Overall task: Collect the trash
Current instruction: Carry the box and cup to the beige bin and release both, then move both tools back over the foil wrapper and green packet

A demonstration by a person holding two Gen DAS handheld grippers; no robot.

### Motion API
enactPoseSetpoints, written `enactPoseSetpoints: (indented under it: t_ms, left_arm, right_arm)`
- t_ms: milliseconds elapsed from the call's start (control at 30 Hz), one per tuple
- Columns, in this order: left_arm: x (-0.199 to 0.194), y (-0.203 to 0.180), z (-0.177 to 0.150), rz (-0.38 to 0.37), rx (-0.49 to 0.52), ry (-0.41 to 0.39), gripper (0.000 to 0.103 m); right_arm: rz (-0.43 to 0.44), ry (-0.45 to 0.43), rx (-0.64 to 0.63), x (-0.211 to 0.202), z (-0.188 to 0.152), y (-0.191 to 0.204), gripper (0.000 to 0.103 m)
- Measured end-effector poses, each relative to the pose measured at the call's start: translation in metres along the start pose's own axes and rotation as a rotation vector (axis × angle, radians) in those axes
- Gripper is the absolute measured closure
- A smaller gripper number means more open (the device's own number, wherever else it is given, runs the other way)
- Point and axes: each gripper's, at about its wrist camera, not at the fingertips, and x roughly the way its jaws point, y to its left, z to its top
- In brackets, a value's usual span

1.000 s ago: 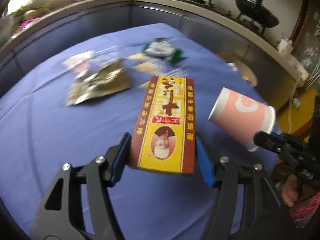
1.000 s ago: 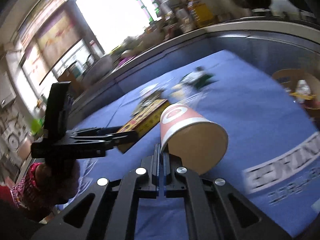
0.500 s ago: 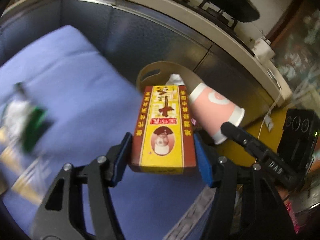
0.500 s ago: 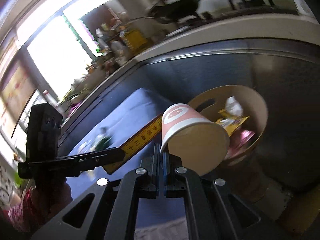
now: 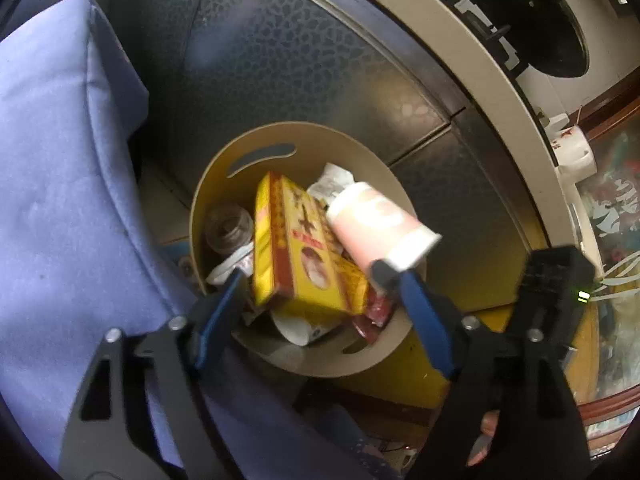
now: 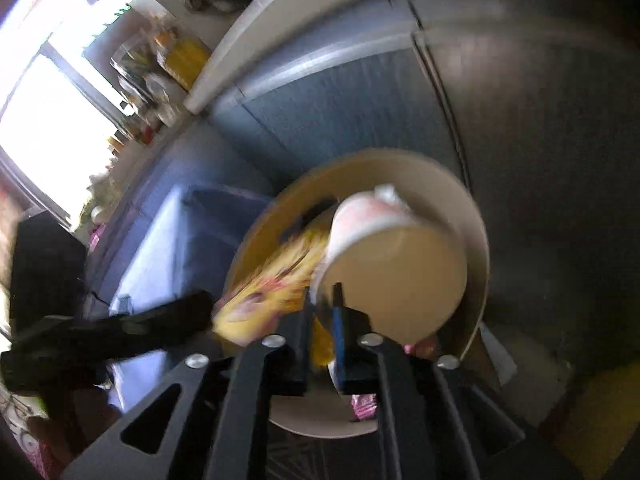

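A yellow and red carton (image 5: 296, 248) hangs tilted inside the tan round bin (image 5: 260, 140), clear of both blue pads. My left gripper (image 5: 320, 280) is just above the bin's near rim, jaws opening wide, nothing pressed between them. Beside the carton a pink paper cup (image 5: 372, 220) lies on its side over the bin. In the right wrist view its open mouth (image 6: 392, 264) faces me above the bin (image 6: 476, 232). My right gripper (image 6: 324, 300) has its jaws opening, a narrow gap showing, and the cup's rim sits just ahead of the tips.
The bin holds a clear jar (image 5: 228, 226), crumpled white wrapper (image 5: 332, 178) and other packets. A blue-covered table (image 5: 60, 200) edges the bin's left. Dark cabinet fronts (image 5: 300, 60) stand behind it, with a black wok (image 5: 532, 20) on the counter. A person's hand (image 5: 486, 436) holds the right gripper.
Both grippers swung from over the blue table to above the bin. The left jaws widened and let go of the carton. The right jaws parted from the cup's rim, and the cup tipped.
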Motion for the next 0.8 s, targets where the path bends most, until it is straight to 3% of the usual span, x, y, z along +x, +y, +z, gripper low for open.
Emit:
enactPoseSetpoints:
  t_ms: [33, 100, 200, 467, 600, 800]
  left_arm:
    - [0.0, -0.002, -0.001, 0.002, 0.011, 0.004, 0.025]
    - [-0.005, 0.0, -0.005, -0.001, 0.028, 0.003, 0.025]
    - [-0.019, 0.003, -0.011, -0.03, 0.036, -0.023, 0.025]
    - [-0.071, 0.014, -0.046, 0.016, 0.104, -0.104, 0.025]
    - [-0.106, 0.024, -0.082, 0.165, 0.196, -0.186, 0.025]
    - [-0.14, 0.047, -0.123, 0.306, 0.222, -0.241, 0.025]
  right_arm:
    - [0.006, 0.013, -0.006, 0.004, 0.003, 0.0, 0.068]
    - [0.012, 0.008, -0.019, 0.0, -0.002, 0.002, 0.053]
    - [0.007, -0.025, -0.033, -0.014, -0.008, 0.007, 0.052]
    - [0.033, -0.109, -0.039, -0.061, -0.03, 0.029, 0.052]
    - [0.065, -0.119, -0.043, -0.075, -0.046, 0.051, 0.052]
    - [0.093, -0.141, -0.064, -0.088, -0.08, 0.085, 0.052]
